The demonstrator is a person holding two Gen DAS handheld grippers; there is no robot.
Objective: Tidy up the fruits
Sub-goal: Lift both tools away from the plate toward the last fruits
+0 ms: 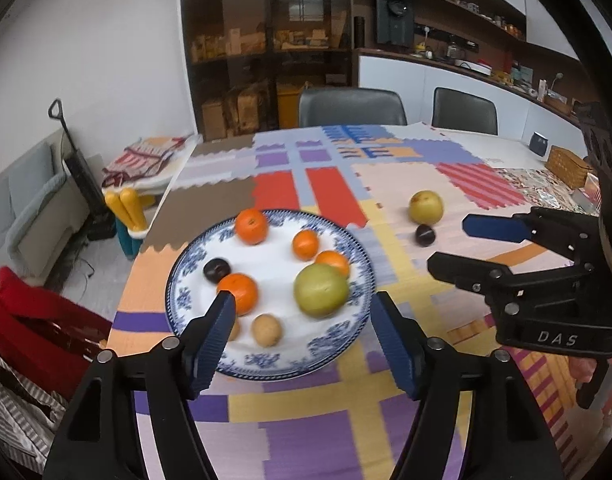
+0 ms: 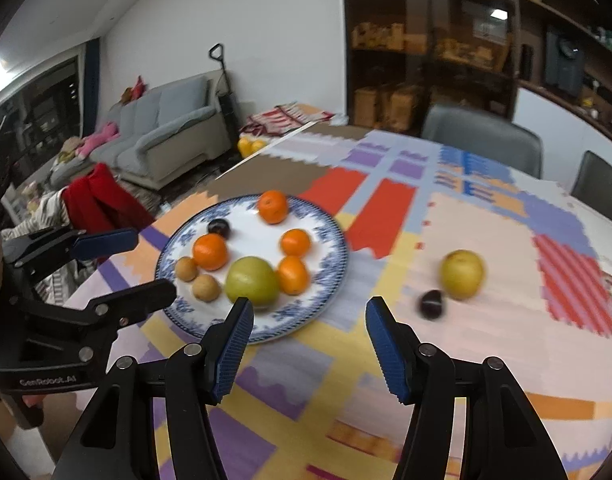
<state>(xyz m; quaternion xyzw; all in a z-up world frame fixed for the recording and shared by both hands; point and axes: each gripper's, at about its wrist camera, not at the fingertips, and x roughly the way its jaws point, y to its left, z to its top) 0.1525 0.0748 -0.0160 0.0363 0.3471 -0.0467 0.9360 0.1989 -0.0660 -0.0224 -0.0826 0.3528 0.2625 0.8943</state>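
Note:
A blue-and-white plate (image 1: 338,344) (image 2: 326,300) holds several oranges (image 1: 251,225), a green apple (image 1: 321,289) (image 2: 251,281), a dark plum (image 1: 216,270) and two small brown fruits (image 1: 267,330). A yellow apple (image 1: 426,207) (image 2: 462,273) and a second dark plum (image 1: 425,235) (image 2: 430,305) lie on the cloth to the right of the plate. My left gripper (image 1: 301,304) is open and empty, above the plate's near side. My right gripper (image 2: 308,308) is open and empty, between the plate and the loose fruit; it also shows in the left wrist view (image 1: 448,244).
The table wears a patchwork cloth (image 1: 346,420). Two grey chairs (image 1: 352,107) stand at the far side. A woven basket (image 1: 568,166) and a dark mug (image 1: 538,143) sit far right. A red garment (image 1: 37,320) hangs off the left edge.

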